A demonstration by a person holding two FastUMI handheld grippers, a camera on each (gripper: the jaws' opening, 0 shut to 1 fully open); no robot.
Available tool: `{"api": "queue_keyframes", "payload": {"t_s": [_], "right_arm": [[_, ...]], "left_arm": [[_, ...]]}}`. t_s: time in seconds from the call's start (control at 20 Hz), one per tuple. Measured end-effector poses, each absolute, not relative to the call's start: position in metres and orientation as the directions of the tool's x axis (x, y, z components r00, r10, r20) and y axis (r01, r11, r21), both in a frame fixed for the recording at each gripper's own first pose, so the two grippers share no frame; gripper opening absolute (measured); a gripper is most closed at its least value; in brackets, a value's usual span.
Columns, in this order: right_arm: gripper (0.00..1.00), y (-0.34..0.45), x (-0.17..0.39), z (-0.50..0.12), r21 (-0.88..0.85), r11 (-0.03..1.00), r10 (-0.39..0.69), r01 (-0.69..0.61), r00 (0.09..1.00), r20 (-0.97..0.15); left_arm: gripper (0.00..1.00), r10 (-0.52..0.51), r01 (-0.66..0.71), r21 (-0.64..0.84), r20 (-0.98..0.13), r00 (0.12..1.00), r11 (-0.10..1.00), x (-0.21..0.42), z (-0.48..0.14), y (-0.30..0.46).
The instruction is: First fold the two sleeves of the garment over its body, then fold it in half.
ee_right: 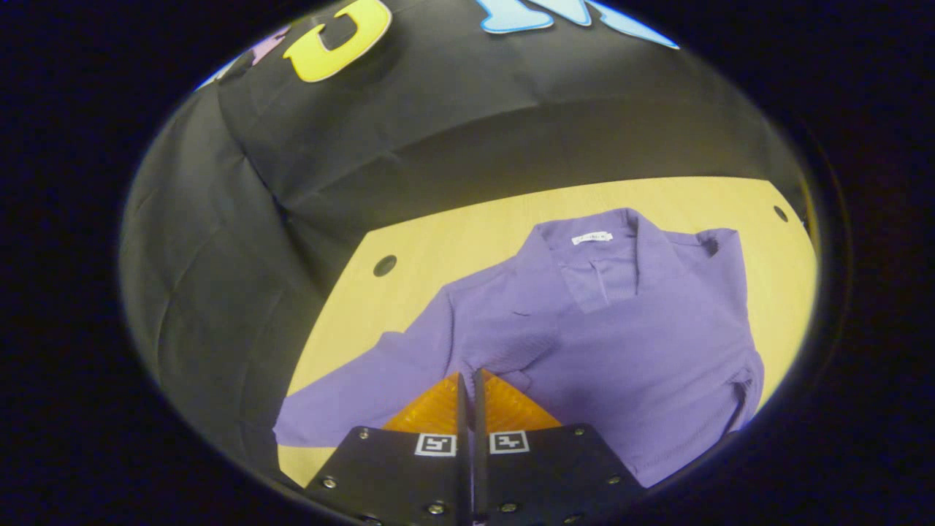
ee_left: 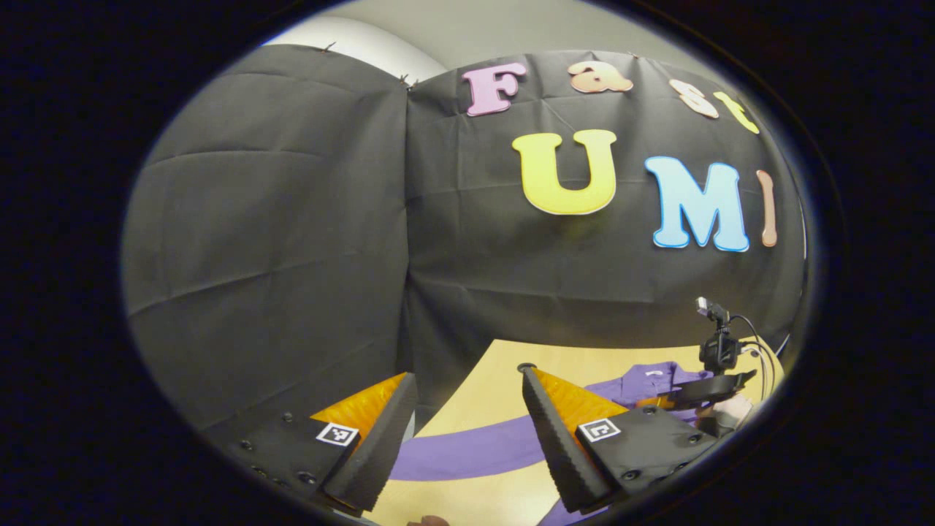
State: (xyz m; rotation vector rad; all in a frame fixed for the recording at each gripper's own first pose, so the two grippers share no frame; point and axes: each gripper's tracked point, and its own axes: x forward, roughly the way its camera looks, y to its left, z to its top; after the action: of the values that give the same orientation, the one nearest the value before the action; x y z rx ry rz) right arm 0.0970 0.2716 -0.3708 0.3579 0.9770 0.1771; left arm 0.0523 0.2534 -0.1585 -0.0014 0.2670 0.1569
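A purple collared shirt [ee_right: 628,343] lies flat on the yellow table [ee_right: 453,241], collar at the far side. One sleeve [ee_right: 343,409] stretches out to the left in the right gripper view; the other sleeve [ee_right: 741,380] lies against the body's right edge. My right gripper [ee_right: 470,374] is shut, its tips low over the cloth where the outstretched sleeve meets the body; I cannot tell whether cloth is pinched. My left gripper [ee_left: 467,372] is open above the table's left edge, and the purple sleeve [ee_left: 467,449] runs below its fingers. The right gripper [ee_left: 712,391] and a hand show far right.
The table [ee_left: 482,387] has round holes [ee_right: 385,265] near its far corners. Black cloth walls stand close behind and to the left of it. Bare tabletop lies beyond the collar and left of the sleeve.
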Motion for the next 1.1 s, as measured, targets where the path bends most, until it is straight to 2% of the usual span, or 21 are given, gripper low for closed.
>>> {"api": "queue_keyframes", "payload": {"t_s": [0.05, 0.3, 0.75, 1.1], "right_arm": [[0.0, 0.28, 0.1, -0.377, 0.384, 0.923, 0.321, 0.004, 0.544, -0.775], [0.87, 0.292, 0.083, -0.363, 0.385, 0.922, 0.34, -0.031, 0.541, -0.77], [0.88, 0.268, 0.064, -0.324, 0.36, 0.929, 0.339, -0.081, 0.577, -0.743], [0.87, 0.214, 0.056, -0.275, 0.305, 0.951, 0.257, -0.047, 0.666, -0.701]], "left_arm": [[0.94, 0.155, -0.157, 0.016, -0.265, 0.952, 0.987, 0.053, -0.162, 0.256], [0.94, 0.163, -0.167, 0.01, -0.284, 0.945, 0.986, 0.056, -0.182, 0.27], [0.94, 0.237, -0.256, 0.004, -0.399, 0.886, 0.967, 0.068, -0.283, 0.315], [0.94, 0.258, -0.292, 0.022, -0.536, 0.804, 0.956, 0.082, -0.378, 0.343]]}}
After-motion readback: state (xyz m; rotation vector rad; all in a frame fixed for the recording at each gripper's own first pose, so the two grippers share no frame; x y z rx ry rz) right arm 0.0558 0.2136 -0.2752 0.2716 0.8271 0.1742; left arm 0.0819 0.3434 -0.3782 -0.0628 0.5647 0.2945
